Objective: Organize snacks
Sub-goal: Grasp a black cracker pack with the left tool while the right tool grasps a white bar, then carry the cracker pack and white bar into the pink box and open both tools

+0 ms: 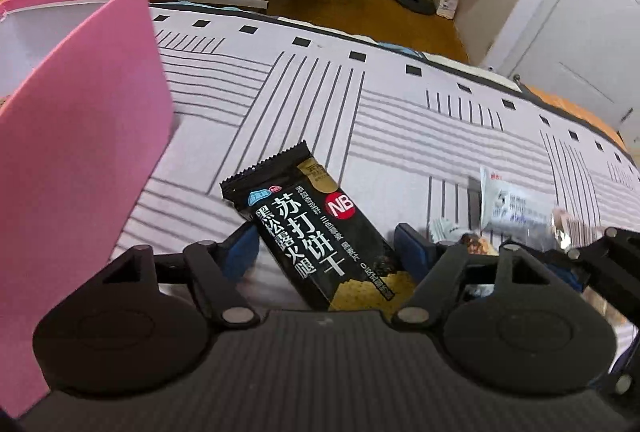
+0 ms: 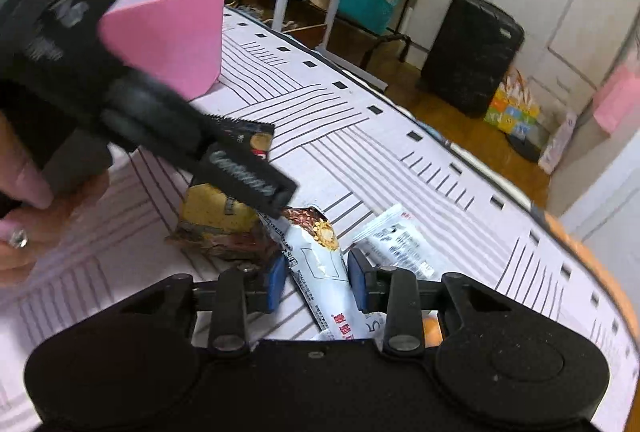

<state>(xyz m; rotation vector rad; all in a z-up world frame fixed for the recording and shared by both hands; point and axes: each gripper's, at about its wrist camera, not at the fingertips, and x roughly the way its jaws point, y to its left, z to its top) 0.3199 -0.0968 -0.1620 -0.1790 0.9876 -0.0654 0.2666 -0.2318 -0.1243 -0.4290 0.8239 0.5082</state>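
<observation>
Near the bed's (image 1: 400, 120) close edge, the left gripper (image 1: 326, 252) jaws are open wide round a black cracker pack (image 1: 316, 232), not squeezing yet. If they shut crooked, pack may slip out. Right gripper (image 2: 316, 282) jaws sit narrow beside a white snack bar (image 2: 320, 264); can't tell if they pinch it. Pink box (image 1: 80, 152) waits w/ its side close, easy to bump.
</observation>
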